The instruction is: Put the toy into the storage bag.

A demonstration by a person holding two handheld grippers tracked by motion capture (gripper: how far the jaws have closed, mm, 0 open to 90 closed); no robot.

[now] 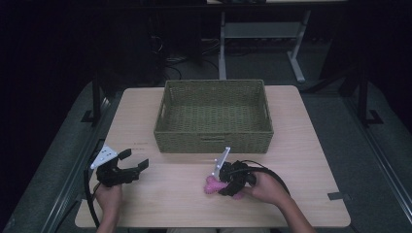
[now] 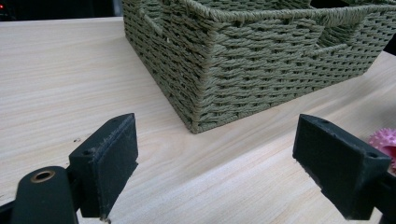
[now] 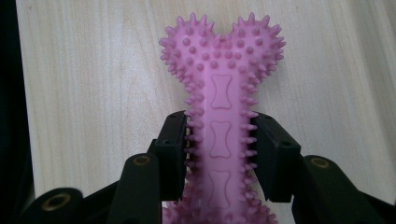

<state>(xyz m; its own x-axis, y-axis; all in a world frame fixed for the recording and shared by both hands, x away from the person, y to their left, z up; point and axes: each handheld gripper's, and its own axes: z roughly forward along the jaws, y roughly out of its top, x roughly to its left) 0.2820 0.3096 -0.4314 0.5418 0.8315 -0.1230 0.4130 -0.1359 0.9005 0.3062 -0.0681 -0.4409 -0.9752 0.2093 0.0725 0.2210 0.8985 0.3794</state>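
The right gripper [image 3: 219, 154] was clamped on the shaft of the pink bone [image 3: 219, 98], which lay on the table [image 1: 311, 160] near the basket [image 1: 214, 138]. At near left, the left gripper [image 1: 127, 164] hovered, jaws apart and empty.

Pale matt wood-grain table [image 1: 301, 145], coarse woven olive basket [image 1: 214, 136], soft-looking pink rubbery bone toy [image 3: 219, 98] with spiky nubs, matt black plastic gripper pads [image 3: 173, 154], slightly scuffed.
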